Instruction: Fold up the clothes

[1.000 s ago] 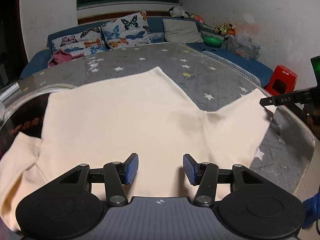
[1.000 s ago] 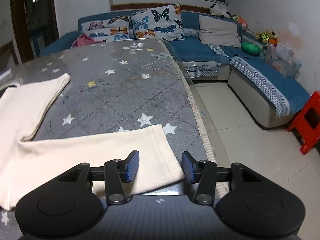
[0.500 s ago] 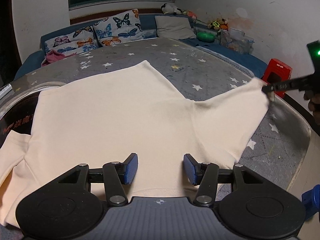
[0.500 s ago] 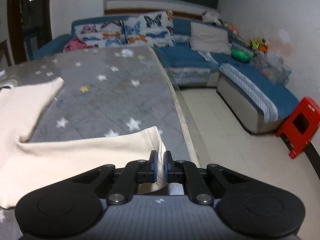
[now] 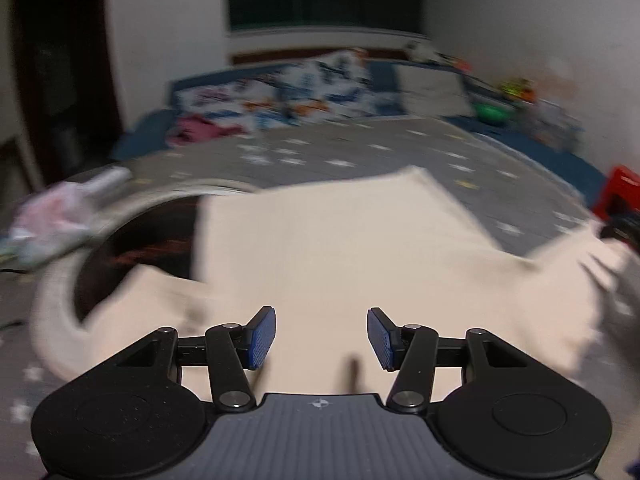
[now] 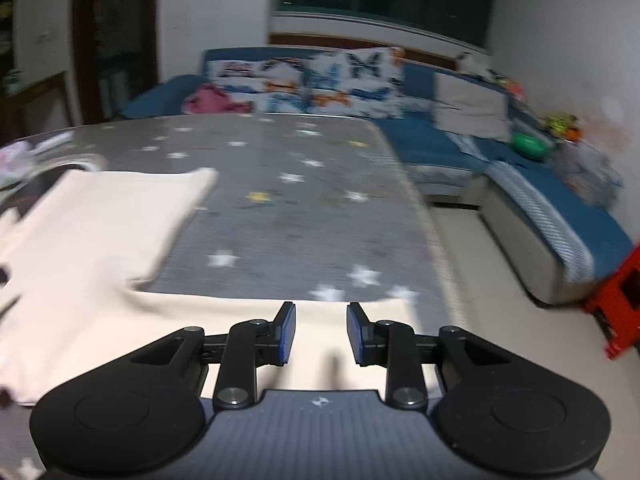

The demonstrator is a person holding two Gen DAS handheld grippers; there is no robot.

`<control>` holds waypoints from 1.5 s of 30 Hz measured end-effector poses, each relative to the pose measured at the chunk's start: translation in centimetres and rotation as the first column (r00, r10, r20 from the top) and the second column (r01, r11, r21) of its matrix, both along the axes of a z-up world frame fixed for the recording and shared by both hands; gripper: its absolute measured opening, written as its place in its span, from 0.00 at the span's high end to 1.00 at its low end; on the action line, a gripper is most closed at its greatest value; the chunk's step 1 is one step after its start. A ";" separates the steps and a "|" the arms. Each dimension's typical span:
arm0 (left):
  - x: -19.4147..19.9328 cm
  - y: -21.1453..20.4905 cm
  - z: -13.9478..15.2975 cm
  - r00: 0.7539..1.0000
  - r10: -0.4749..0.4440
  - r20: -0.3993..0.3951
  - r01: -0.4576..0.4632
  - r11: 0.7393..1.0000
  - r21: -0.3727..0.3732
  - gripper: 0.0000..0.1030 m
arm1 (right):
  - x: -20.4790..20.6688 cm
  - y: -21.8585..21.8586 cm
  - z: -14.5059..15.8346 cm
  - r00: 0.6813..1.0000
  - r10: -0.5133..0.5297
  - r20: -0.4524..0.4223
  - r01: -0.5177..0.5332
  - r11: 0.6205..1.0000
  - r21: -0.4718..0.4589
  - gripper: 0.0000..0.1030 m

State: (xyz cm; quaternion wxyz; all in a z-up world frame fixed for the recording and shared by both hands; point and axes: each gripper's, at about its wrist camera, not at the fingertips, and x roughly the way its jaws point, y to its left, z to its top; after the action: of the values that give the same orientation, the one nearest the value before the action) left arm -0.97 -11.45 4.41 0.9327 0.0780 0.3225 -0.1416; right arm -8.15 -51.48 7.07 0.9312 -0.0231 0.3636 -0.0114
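So, 1 cream garment (image 5: 352, 248) is lying spread out on the grey star-print table cover (image 6: 304, 216), and that's the only piece of clothing being worked on. Both views are blurry, so small details are getting lost.

2 grippers are showing. The left gripper (image 5: 321, 338) is hovering over the near middle of the garment with its 2 blue pads (image 5: 262, 336) standing wide apart, nothing between them, cloth only lying underneath. The right gripper (image 6: 321, 334) is sitting over the sleeve end near the right table edge, and its jaws are opening. Its 2 pads are standing clear of each other with the cream fabric visible below the gap, not pinched as far as I can tell.

In the left view the right side of the garment is looking rumpled and lifted near a dark shape at the frame edge, too smeared to read.

Background stuff: 1 blue corner sofa (image 6: 440, 144) is running behind and along the right, 2 butterfly-print cushions (image 6: 352, 80) are leaning on it plus 1 plain grey cushion (image 6: 470, 108), 1 pink bundle (image 6: 210, 100) is sitting at the left end, and 1 red stool (image 6: 624, 300) is standing on the floor at far right.
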 end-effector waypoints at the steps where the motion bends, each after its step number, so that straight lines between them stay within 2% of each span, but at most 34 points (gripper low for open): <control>1: 0.6 0.9 0.0 0.999 0.035 0.008 -0.035 0.999 0.010 0.49 | 0.1 0.8 0.0 1.000 0.028 -0.004 -0.028 1.000 0.013 0.73; 5: 3.5 4.2 -0.5 0.990 0.140 -0.007 -0.140 0.990 0.013 0.60 | 0.3 4.1 -0.1 0.991 0.130 -0.019 -0.130 0.991 0.029 0.70; 8: 5.3 5.7 -1.2 0.986 0.159 -0.050 -0.160 0.987 -0.017 0.64 | 0.4 6.1 -0.5 0.982 0.185 -0.033 -0.184 0.983 0.026 0.69; 11: 6.6 6.6 -1.9 0.983 0.163 -0.083 -0.167 0.985 -0.041 0.65 | 0.7 7.2 -1.1 0.976 0.210 -0.051 -0.209 0.978 0.028 0.69; 20: 7.8 6.3 -3.0 0.985 0.140 -0.103 -0.149 0.986 -0.078 0.64 | 1.5 7.7 -2.4 0.972 0.211 -0.105 -0.209 0.977 0.032 0.68; 21: 8.0 6.3 -3.1 0.985 0.140 -0.100 -0.148 0.986 -0.077 0.66 | 1.5 7.8 -2.6 0.971 0.212 -0.108 -0.209 0.977 0.034 0.68; 23: 8.2 6.5 -3.1 0.985 0.145 -0.097 -0.153 0.985 -0.081 0.82 | 1.6 7.8 -2.7 0.972 0.209 -0.107 -0.207 0.978 0.030 0.64; 25: 8.3 6.7 -3.1 0.984 0.153 -0.094 -0.161 0.983 -0.088 0.91 | 1.7 7.8 -2.7 0.973 0.205 -0.108 -0.202 0.979 0.033 0.63; 30: 7.7 8.7 -1.9 0.974 0.217 -0.066 -0.224 0.965 -0.135 0.95 | 1.8 7.8 -2.8 0.975 0.194 -0.108 -0.191 0.981 0.033 0.61; 36: 4.5 14.1 0.9 0.934 0.357 -0.008 -0.350 0.911 -0.218 0.95 | 1.8 7.9 -2.9 0.977 0.185 -0.106 -0.183 0.983 0.029 0.60; 41: 1.8 18.9 1.6 0.884 0.466 0.038 -0.449 0.869 -0.209 0.95 | 1.7 8.0 -2.9 0.978 0.181 -0.101 -0.180 0.983 0.023 0.60; 45: 1.0 22.0 0.2 0.842 0.539 0.013 -0.529 0.831 -0.173 0.95 | 1.7 8.1 -2.9 0.979 0.178 -0.102 -0.177 0.984 0.019 0.60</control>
State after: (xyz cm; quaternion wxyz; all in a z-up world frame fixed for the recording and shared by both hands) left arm 0.08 10.54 4.66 0.9476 -0.0871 0.2901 0.1010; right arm -6.43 -43.39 4.16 0.9086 -0.0515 0.4077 0.0745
